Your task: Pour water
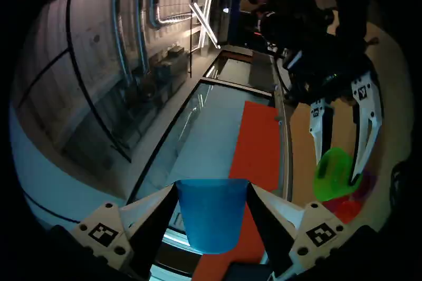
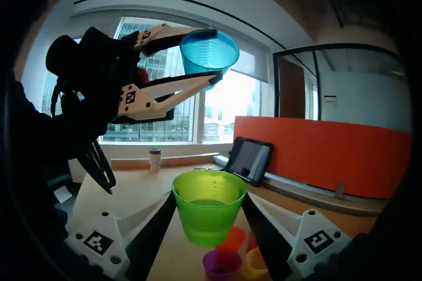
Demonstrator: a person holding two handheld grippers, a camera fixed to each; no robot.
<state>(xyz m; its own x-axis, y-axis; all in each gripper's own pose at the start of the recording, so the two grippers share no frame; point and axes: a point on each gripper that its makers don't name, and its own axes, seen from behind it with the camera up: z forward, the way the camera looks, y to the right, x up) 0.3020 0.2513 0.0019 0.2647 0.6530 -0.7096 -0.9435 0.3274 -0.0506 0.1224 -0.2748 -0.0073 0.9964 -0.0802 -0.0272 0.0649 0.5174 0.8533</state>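
The left gripper (image 1: 212,189) clamps a translucent blue plastic cup (image 1: 212,217), held high at far left. The right gripper (image 2: 209,196) pinches a translucent green plastic cup (image 2: 208,212) w/ what looks like water, near, above small orange (image 2: 232,238) and purple (image 2: 221,262) cups. Risk: the rims are well apart (blue's tilt is unclear), so tipping now prob. wets the wooden table (image 2: 132,186).
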